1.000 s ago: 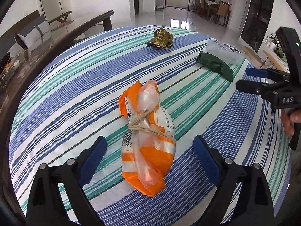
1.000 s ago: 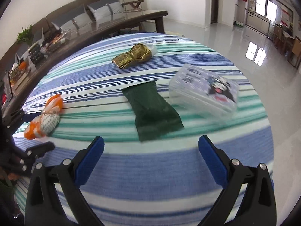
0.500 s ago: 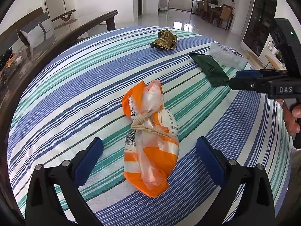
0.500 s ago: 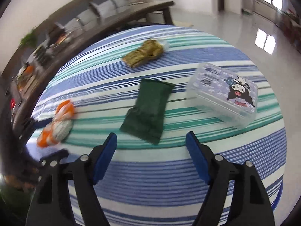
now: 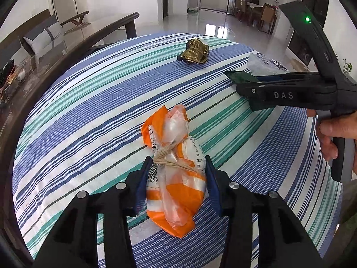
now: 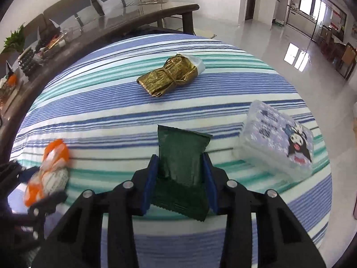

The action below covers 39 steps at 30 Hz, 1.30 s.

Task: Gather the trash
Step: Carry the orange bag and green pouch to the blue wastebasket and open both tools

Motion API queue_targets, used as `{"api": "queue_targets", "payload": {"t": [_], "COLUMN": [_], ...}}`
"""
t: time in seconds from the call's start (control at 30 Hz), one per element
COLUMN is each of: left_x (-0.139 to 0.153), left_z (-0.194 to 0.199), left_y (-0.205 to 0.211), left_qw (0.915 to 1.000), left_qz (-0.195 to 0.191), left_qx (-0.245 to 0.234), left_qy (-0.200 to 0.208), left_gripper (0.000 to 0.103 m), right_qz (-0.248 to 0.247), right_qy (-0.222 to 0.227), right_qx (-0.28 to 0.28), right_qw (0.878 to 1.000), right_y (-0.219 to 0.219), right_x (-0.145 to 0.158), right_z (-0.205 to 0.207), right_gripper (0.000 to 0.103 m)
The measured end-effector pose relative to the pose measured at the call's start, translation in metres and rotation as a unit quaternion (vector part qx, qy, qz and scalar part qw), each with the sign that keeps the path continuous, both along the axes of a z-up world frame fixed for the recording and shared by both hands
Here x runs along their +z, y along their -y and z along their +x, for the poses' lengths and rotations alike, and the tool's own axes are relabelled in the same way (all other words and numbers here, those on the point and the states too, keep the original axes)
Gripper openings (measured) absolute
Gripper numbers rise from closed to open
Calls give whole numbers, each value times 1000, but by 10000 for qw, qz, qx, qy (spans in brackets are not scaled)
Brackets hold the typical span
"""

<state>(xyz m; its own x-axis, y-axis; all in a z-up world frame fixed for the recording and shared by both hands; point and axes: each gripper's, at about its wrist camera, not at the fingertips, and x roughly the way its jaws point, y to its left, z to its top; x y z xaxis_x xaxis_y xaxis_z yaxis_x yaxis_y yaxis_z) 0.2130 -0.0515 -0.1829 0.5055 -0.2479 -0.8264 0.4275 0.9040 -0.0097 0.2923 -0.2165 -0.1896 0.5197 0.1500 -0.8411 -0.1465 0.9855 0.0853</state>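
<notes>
Currently the left gripper (image 5: 176, 174) is clamped on one orange-and-white bag (image 5: 176, 178), tied with string, printed Chinese characters and a barcode partly legible, low on the striped tablecloth (image 5: 89, 116). Right gripper (image 6: 180, 174), housing marked "DAS", is closed on one dark green packet (image 6: 181, 158); one gold wrapper (image 6: 169, 78) lies at 12 o'clock, one cartoon-printed clear box (image 6: 279, 145) at 3 o'clock
</notes>
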Motion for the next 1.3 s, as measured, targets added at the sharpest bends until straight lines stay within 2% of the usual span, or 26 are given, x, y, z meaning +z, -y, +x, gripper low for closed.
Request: {"api": "queue_targets", "payload": {"t": [0.3,0.63,0.87,1.07,1.3], "left_x": [22,45,60,65,44], "left_z": [-20,-51,-72,-86,-100], "left_y": [19,88,159,232,331], "left_qw": [9988,9934,9857,9745,9578], "left_qz": [-447,-748,-808,-947,-983], "left_qx": [-210,-870,-1477,-2025,-2645], "left_qy": [8,-39,-49,-166,-556], "left_gripper": [44,44,44,44,45], "right_qz": [601,905,934,879,990], "right_qy": [133,282,451,476,254], "right_qx": [218,-245,-883,-1591,-2402], "right_qw": [9979,9952,9907,9822,9653], "right_y": [44,114,185,258,342], "right_x": [29,45,50,48,16], "right_z": [-77,-134,-161,-182,-202], "right_gripper": [38,38,38,38,38]}}
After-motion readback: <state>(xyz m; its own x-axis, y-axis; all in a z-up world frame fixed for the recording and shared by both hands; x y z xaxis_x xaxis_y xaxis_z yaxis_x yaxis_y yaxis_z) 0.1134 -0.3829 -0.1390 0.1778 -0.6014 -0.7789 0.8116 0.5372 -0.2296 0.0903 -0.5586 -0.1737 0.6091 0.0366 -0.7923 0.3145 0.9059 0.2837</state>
